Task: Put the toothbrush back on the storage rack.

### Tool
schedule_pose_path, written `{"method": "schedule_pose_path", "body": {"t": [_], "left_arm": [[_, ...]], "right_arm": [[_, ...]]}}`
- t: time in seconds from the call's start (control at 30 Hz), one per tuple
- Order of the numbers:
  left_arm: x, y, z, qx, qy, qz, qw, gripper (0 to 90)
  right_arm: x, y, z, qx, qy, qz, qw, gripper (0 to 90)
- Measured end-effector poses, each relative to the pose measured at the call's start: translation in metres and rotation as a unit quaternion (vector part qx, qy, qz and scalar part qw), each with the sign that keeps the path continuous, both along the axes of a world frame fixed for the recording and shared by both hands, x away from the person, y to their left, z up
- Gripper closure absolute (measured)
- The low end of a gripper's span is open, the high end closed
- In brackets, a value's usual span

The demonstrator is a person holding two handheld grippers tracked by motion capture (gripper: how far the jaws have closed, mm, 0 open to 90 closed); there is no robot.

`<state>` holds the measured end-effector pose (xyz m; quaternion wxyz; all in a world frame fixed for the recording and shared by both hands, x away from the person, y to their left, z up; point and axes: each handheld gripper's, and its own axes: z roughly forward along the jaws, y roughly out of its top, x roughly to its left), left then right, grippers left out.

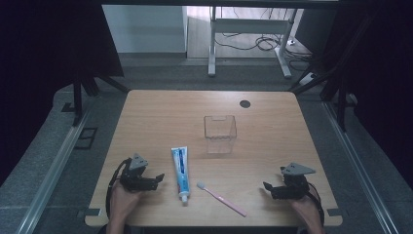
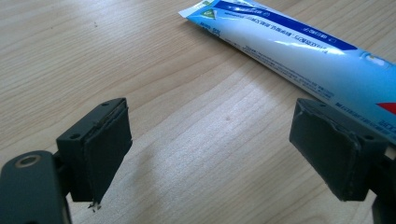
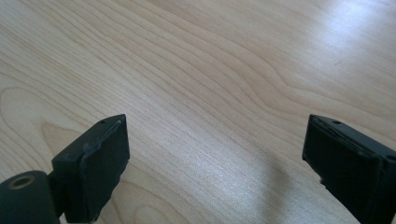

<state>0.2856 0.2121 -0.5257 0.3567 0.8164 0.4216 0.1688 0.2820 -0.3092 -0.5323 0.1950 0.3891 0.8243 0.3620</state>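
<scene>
A pale wooden table (image 1: 160, 112) with rounded corners stands on a grey carpeted floor (image 1: 58, 151). A small dark round cap (image 1: 245, 104) sits in the tabletop near its far edge. Metal rails (image 1: 53, 168) run along the floor on both sides. Black curtains (image 1: 44, 44) hang left and right. Beyond, a white desk frame (image 1: 248, 29) stands over loose cables (image 1: 260, 44), beside a white wall (image 1: 143, 27) in bright light.

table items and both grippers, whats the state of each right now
toothpaste tube: lying flat, cap toward the person
toothbrush: lying flat, apart from the tube
clear container: upright, nothing visible in it
left gripper: open, holding nothing
right gripper: open, holding nothing
</scene>
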Motion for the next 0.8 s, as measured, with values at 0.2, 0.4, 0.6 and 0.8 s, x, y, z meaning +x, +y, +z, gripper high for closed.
{"method": "schedule_pose_path", "body": {"t": [0.2, 0.4, 0.6, 0.8], "left_arm": [[-0.0014, 0.0003, 0.0018, -0.014, -0.017, -0.001, 0.9997, 12.9], [0.0021, 0.0034, -0.0017, -0.01, -0.01, 0.004, 0.9999, 13.1], [0.0037, 0.0051, -0.0029, -0.012, -0.01, 0.01, 0.9998, 13.2], [0.0049, 0.0073, -0.0041, -0.014, -0.008, 0.008, 0.9998, 13.4]], "right_arm": [[0.002, 0.0019, -0.0023, 0.002, 0.009, 0.008, 0.9999, 5.4], [0.0015, 0.0032, -0.0027, 0.009, 0.014, 0.013, 0.9998, 5.2], [0.001, 0.0042, -0.002, 0.011, 0.013, 0.02, 0.9996, 5.2], [-0.001, 0.0012, 0.0009, 0.02, 0.003, 0.026, 0.9994, 3.9]]}}
